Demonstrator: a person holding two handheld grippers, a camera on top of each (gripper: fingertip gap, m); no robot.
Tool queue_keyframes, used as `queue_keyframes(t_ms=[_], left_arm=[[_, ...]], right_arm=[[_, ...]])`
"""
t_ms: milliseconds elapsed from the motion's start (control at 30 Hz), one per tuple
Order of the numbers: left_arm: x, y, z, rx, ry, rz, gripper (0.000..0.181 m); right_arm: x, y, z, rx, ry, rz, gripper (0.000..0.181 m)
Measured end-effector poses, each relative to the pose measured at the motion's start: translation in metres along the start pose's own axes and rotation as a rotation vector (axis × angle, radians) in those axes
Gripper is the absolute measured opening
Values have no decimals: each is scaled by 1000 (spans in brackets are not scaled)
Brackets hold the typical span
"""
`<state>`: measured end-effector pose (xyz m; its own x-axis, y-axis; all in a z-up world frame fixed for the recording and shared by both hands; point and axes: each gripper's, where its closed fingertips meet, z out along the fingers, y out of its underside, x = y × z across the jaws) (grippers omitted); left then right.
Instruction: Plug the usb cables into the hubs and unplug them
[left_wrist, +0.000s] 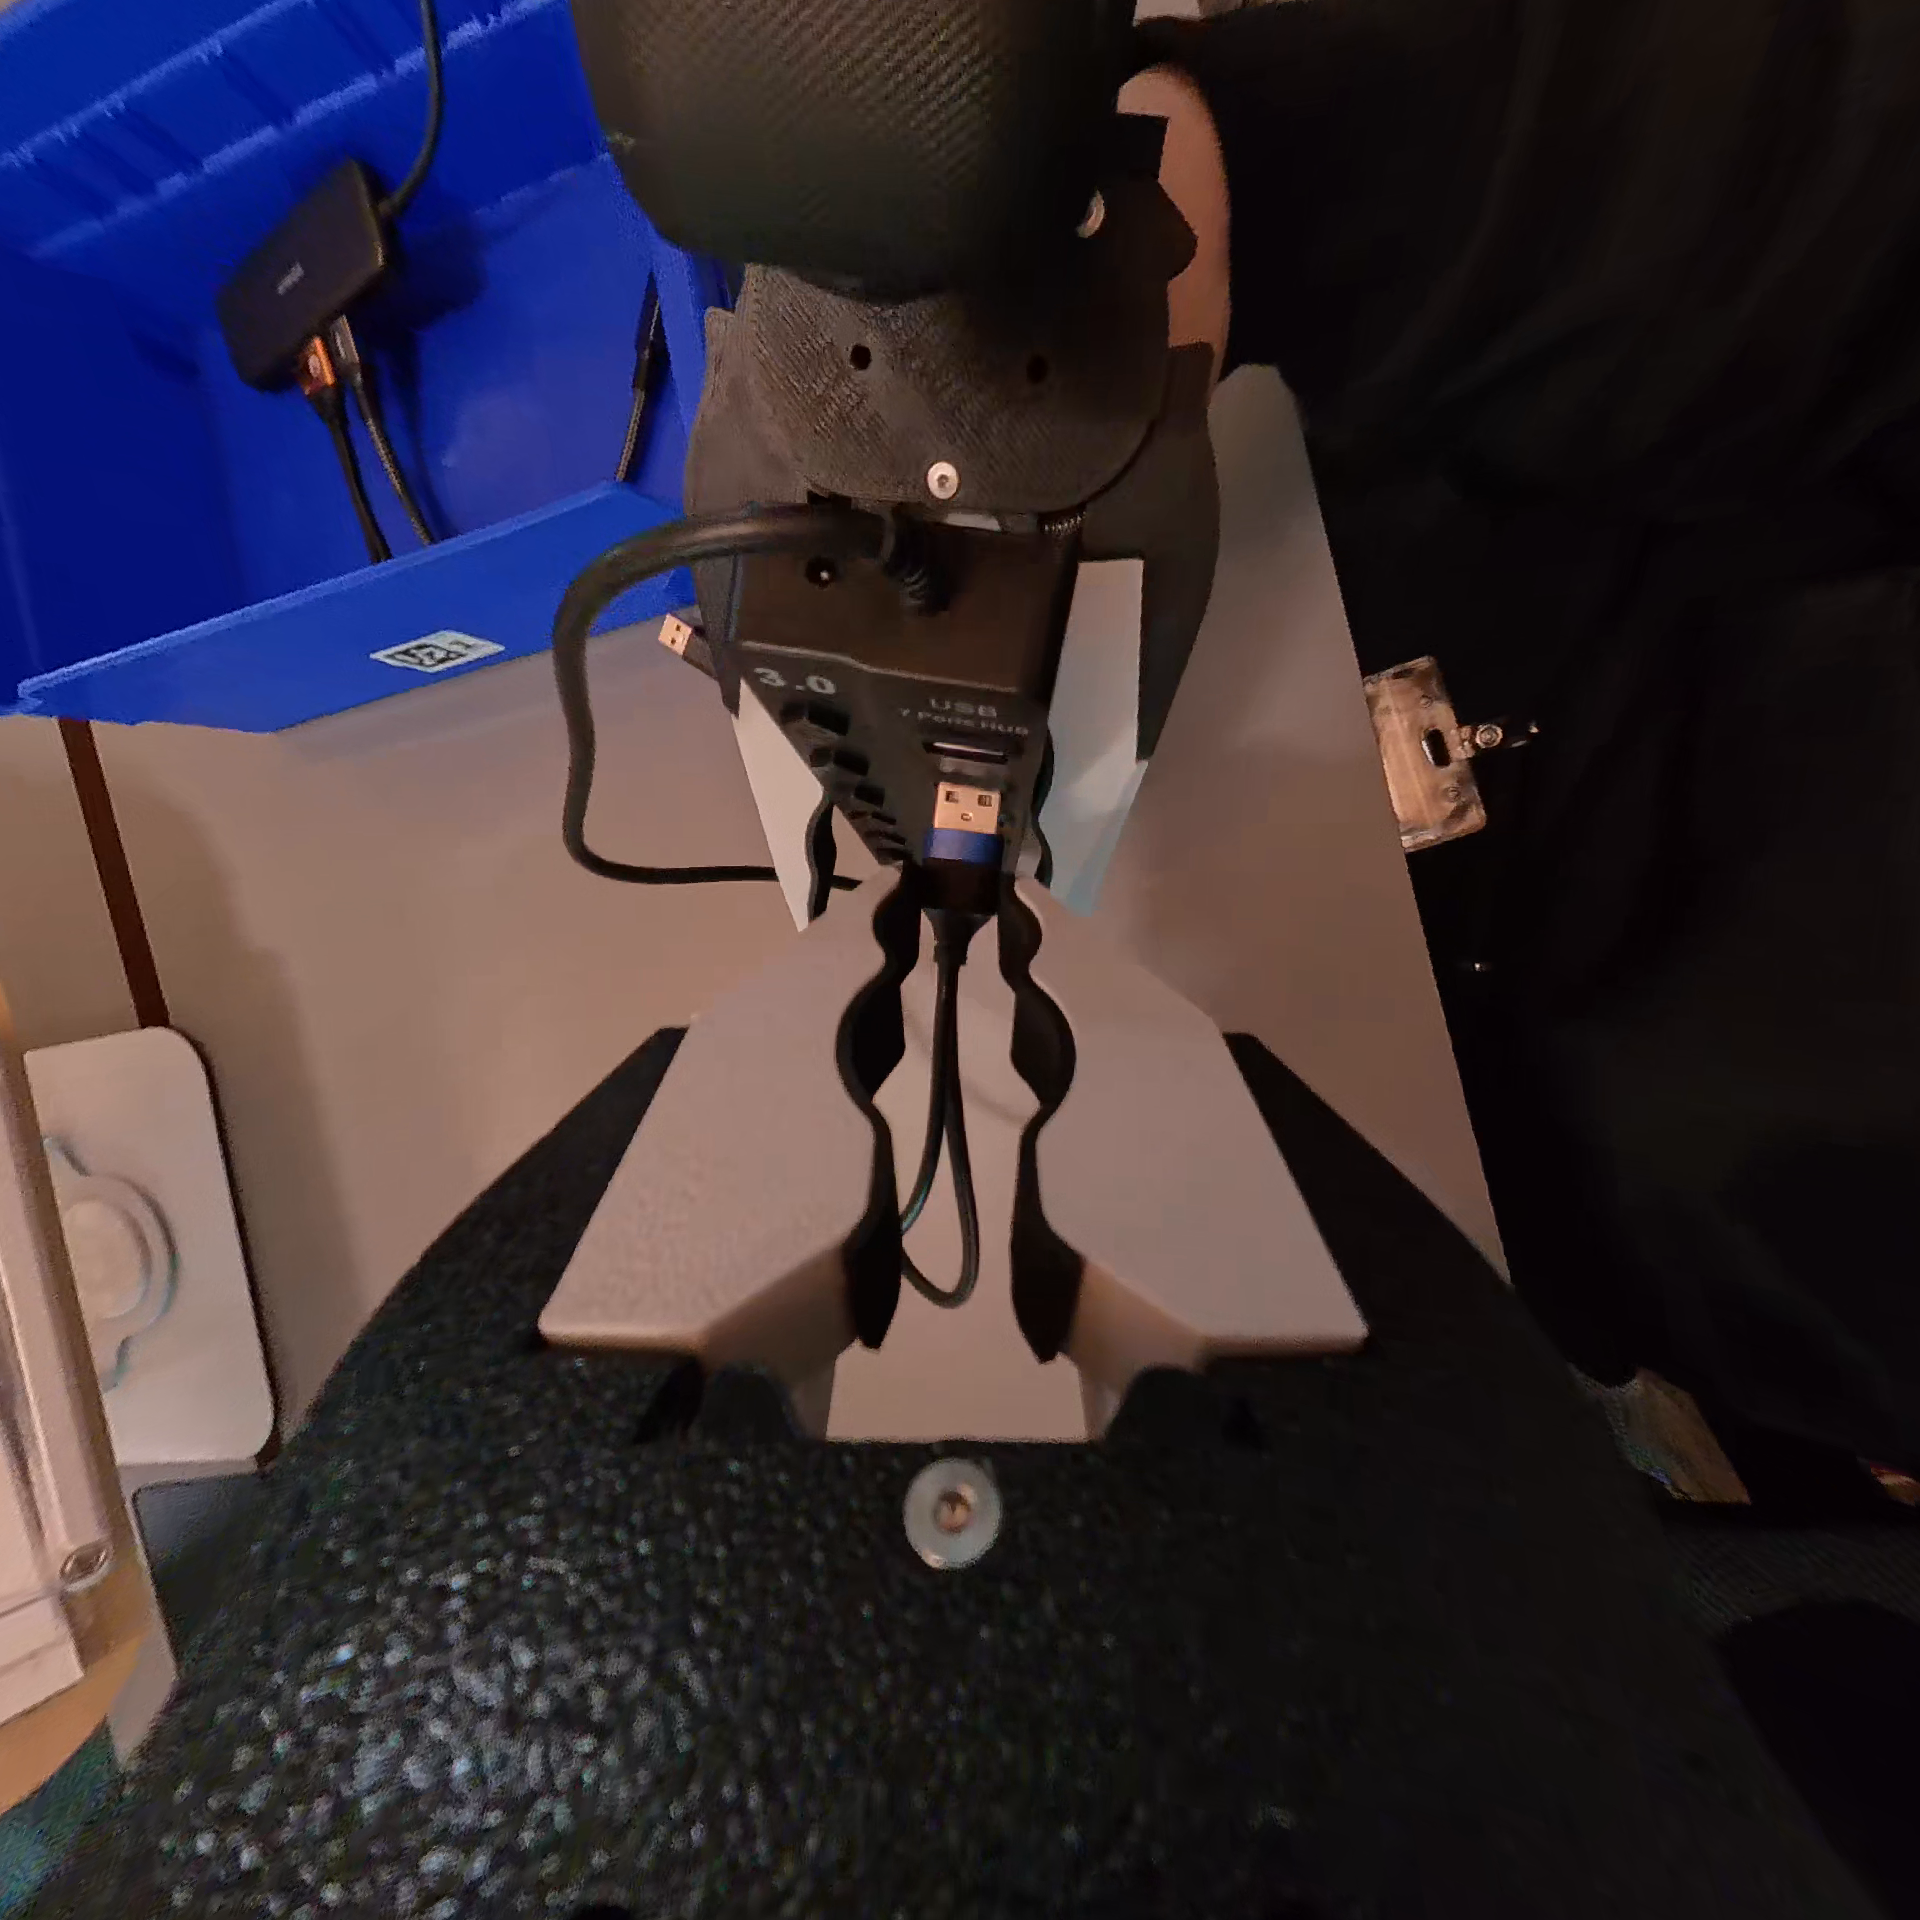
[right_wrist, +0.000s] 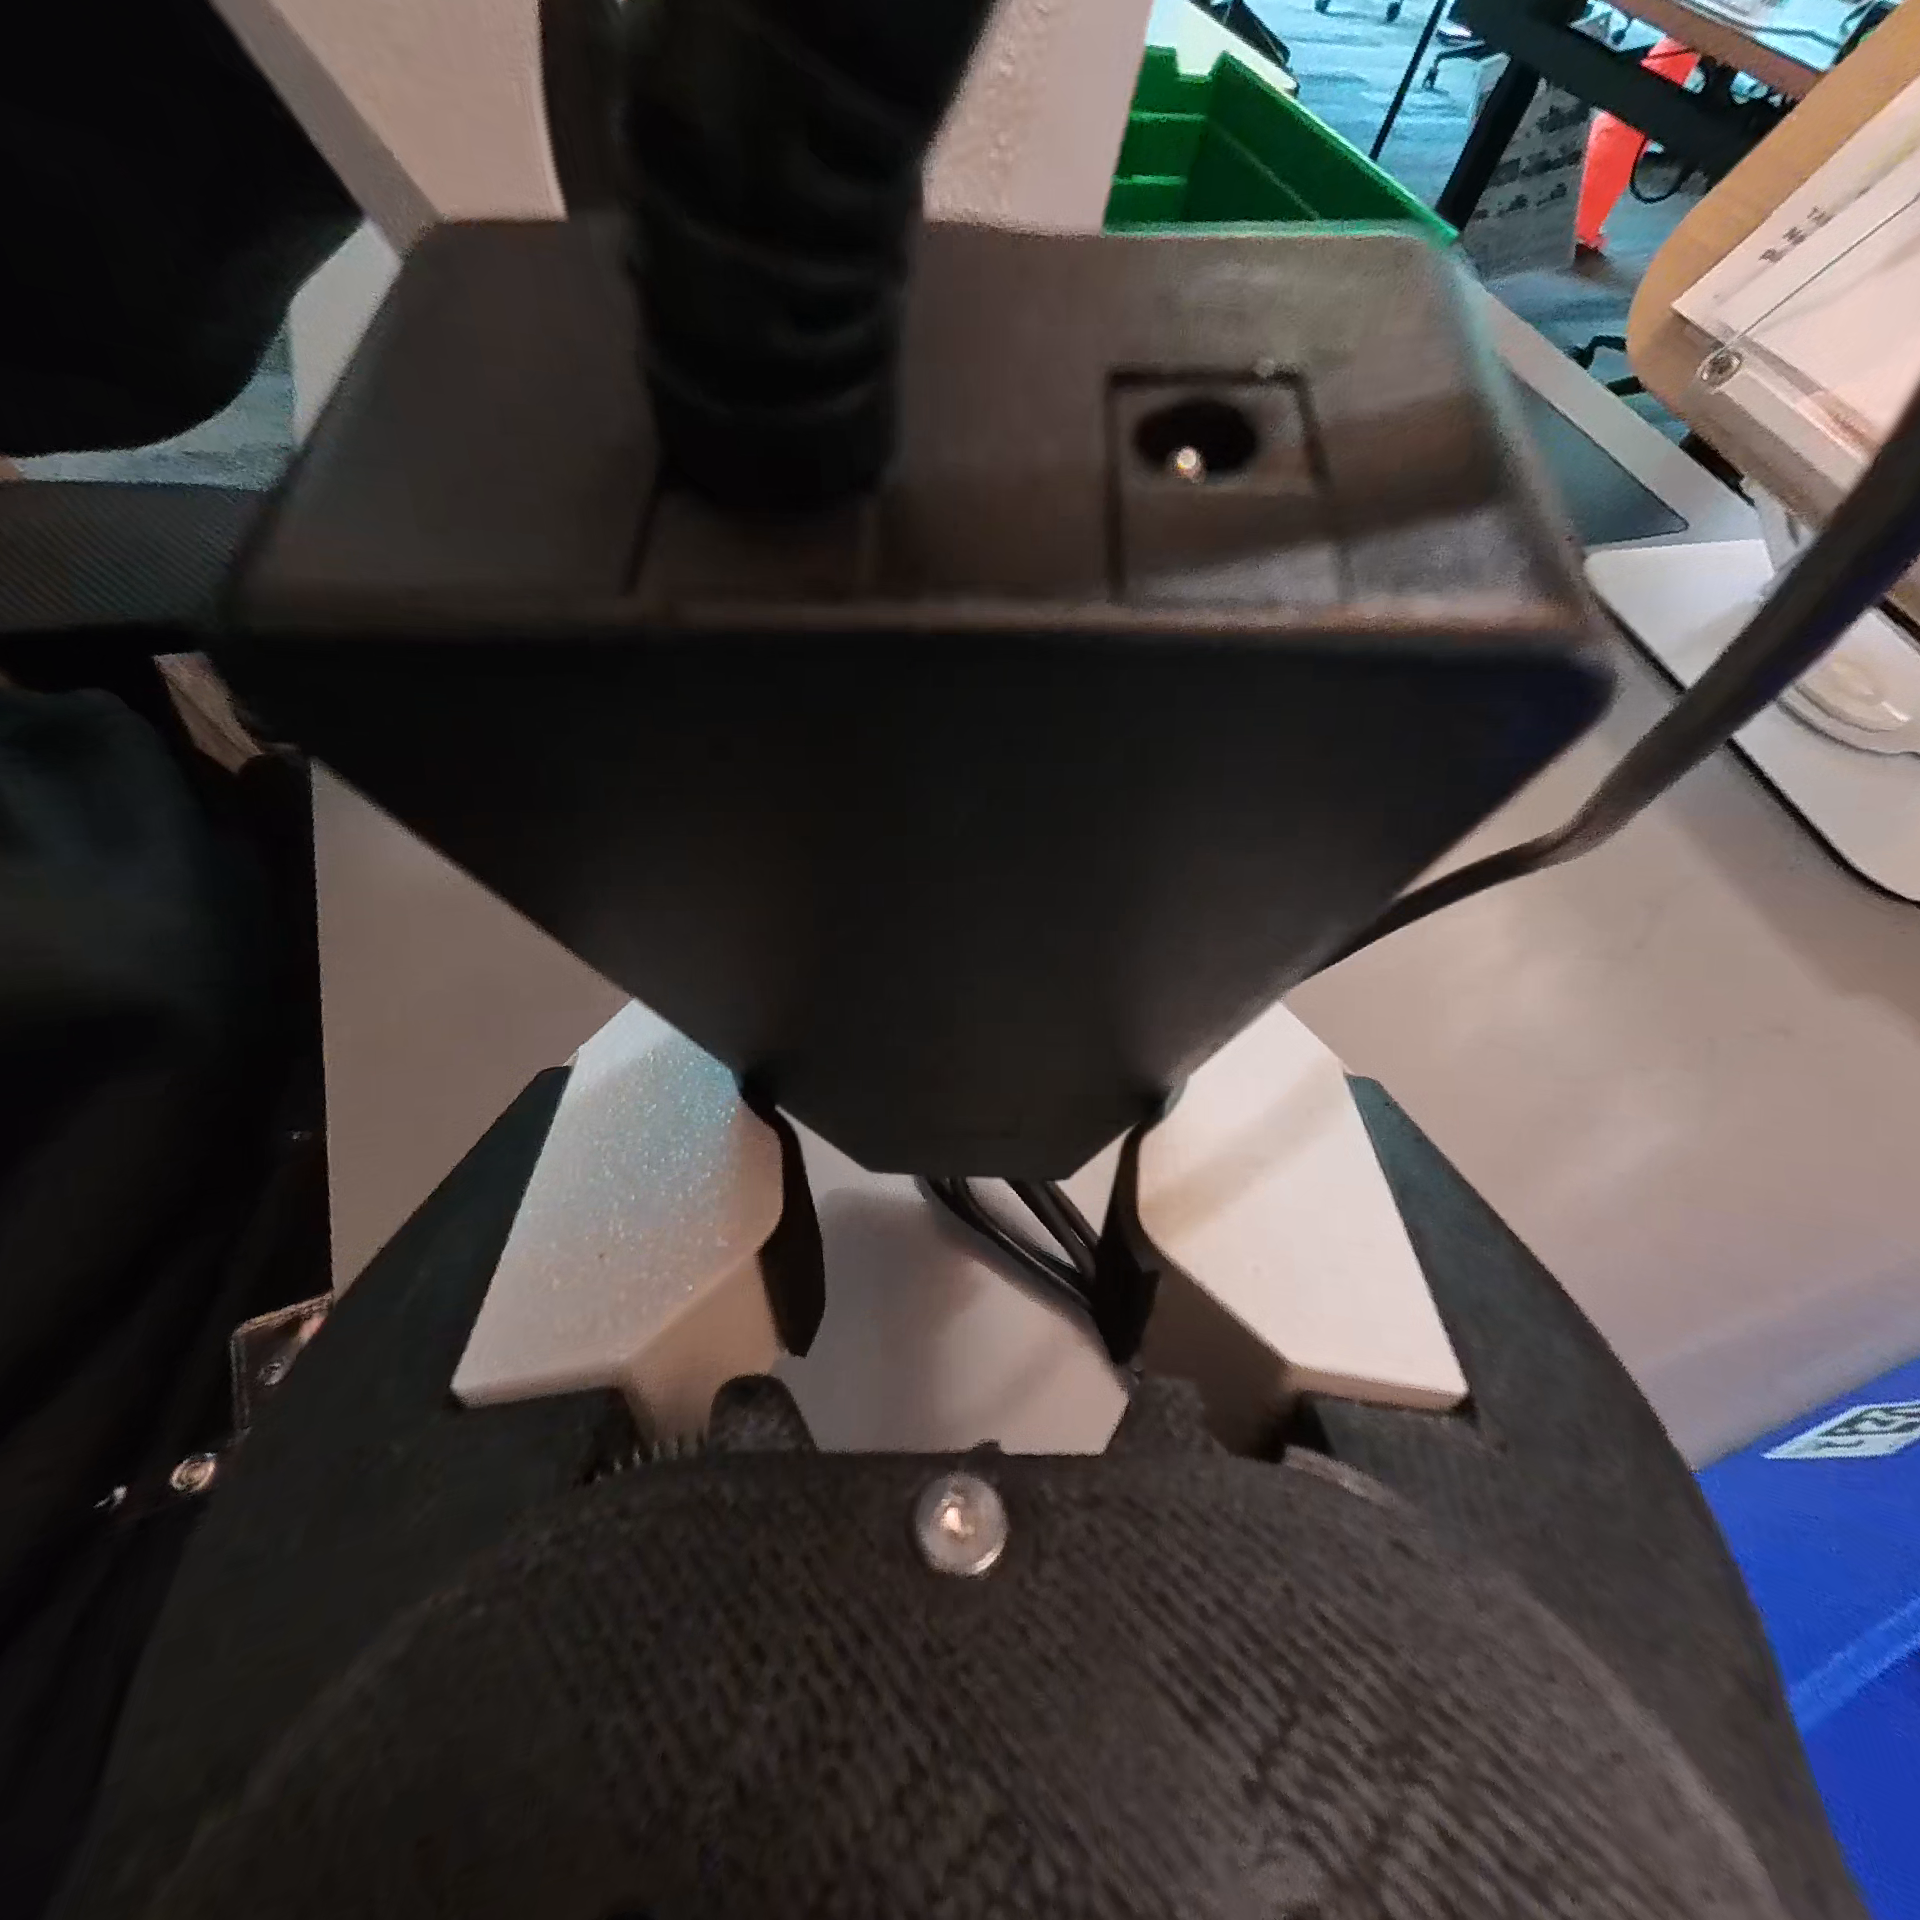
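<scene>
A black multi-port USB hub (left_wrist: 904, 665) hangs in the air, clamped between the white fingers of my right gripper (right_wrist: 956, 1164), which is shut on it. In the right wrist view the hub (right_wrist: 914, 779) fills the frame, its end face with a round power socket (right_wrist: 1210, 447) and a ribbed cable boot (right_wrist: 769, 312) turned to the camera. My left gripper (left_wrist: 951, 914) is shut on a black USB plug with a blue band (left_wrist: 966, 847). Its bare metal tip sits just under a port (left_wrist: 966, 750) on the hub's face, not inserted.
A blue bin (left_wrist: 312, 644) at the upper left holds a second black hub (left_wrist: 301, 281) with cables plugged in. The held hub's own cable loops left and ends in a loose plug (left_wrist: 681, 636). A person in dark clothing with a badge holder (left_wrist: 1423, 748) stands right. A green bin (right_wrist: 1247, 166) is behind.
</scene>
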<state>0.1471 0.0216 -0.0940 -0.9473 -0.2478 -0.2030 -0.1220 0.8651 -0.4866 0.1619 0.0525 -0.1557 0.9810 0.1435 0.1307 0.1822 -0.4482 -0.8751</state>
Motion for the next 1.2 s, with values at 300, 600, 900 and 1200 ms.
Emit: queue_keyframes(t_ms=[300,600,900,1200], left_arm=[[4,-1,-4,142,54,15,12],[6,-9,-5,277,85,-4,12],[2,-26,-19,605,46,-18,14],[5,-22,-11,633,46,-50,12]], right_arm=[[-7,-4,1,8,-29,-19,62],[-8,-6,-1,29,-36,-26,62],[-3,-28,-14,158,-18,-11,61],[-7,-32,-16,190,-34,-8,62]])
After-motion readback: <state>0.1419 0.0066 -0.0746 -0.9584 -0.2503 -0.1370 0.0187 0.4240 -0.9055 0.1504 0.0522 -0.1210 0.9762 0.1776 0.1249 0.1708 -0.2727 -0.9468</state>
